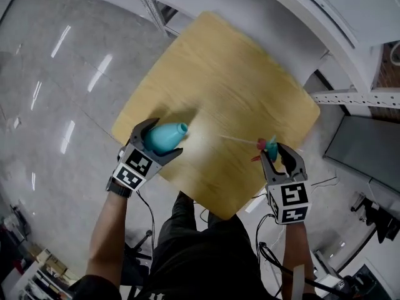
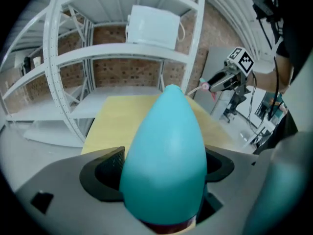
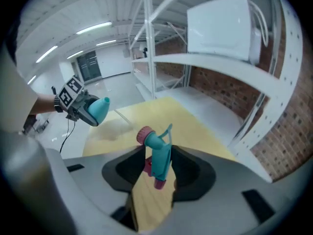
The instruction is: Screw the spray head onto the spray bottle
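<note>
Head view: the left gripper [image 1: 161, 145] has its jaws clamped round the teal spray bottle [image 1: 164, 137], neck aimed right at the spray head [image 1: 270, 147] pinched in the right gripper [image 1: 275, 156]. Both are up over the counter [image 1: 237, 74], well apart.

Left gripper view: the bottle fills the jaws, long axis pointing away.

Right gripper view: jaws partway closed, gripping the head. The bottle mouth sits off upper left, so lining up the axes looks like the next move.

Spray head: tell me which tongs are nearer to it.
Right. The right tongs grip the spray head itself; the left tongs hold the bottle, well apart to its left in the head view.
</note>
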The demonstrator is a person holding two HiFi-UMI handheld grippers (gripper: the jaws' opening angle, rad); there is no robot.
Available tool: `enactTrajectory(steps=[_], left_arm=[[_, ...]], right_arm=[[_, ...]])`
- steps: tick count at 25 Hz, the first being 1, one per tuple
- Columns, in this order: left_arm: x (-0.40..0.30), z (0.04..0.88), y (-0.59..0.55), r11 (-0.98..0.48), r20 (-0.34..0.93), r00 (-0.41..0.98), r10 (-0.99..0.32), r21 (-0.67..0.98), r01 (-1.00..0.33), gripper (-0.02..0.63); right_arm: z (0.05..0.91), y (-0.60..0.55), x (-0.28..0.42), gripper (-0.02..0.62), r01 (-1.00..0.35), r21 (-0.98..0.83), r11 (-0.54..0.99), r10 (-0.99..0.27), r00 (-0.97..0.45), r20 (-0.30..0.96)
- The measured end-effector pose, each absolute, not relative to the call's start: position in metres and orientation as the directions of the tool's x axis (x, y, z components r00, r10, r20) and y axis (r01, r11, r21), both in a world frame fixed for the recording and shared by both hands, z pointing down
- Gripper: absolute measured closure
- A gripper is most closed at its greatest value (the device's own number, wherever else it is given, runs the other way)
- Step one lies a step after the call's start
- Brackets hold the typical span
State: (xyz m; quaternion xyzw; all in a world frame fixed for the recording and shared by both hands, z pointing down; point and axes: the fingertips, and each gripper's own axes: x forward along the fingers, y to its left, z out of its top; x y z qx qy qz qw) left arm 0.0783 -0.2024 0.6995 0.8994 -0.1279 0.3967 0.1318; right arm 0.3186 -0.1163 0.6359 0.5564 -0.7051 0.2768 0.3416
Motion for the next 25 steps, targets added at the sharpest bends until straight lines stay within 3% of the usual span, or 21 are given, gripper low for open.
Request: enactTrajectory(steps=[5,8,11,19,25], left_arm=[[0.099,0.612,-0.167,-0.935,0.620,0.772,-0.141,0.173,-0.310,0.153],[0.101,0.564,-0.143,-0.945,0.562,0.814,-0.145,0.166,-0.283,0.153],[0.104,0.526,-0.127,-0.949,0.503,0.849,-0.160,0.158,-0.273,0.153],[0.107,0.457,-0.080,-0.969,0.383,0.909,-0.164,0.108,-0.220,0.153],[0.115,0.417,-0.048,-0.978,0.304,0.944,-0.125,0.124,-0.169,0.155]], right_arm=[[0.506,-0.123,0.296,0.423,-0.885,0.238,0.399,-0.724,-0.145,0.675],[0.430,-0.120,0.278,0.423,-0.713,0.492,0.499,-0.784,-0.130,0.608],[0.370,-0.110,0.267,0.423,-0.576,0.656,0.488,-0.836,-0.092,0.541],[0.289,-0.069,0.216,0.423,-0.320,0.843,0.433,-0.900,-0.096,0.425],[0.283,-0.051,0.156,0.423,-0.067,0.857,0.511,-0.850,-0.189,0.492]])
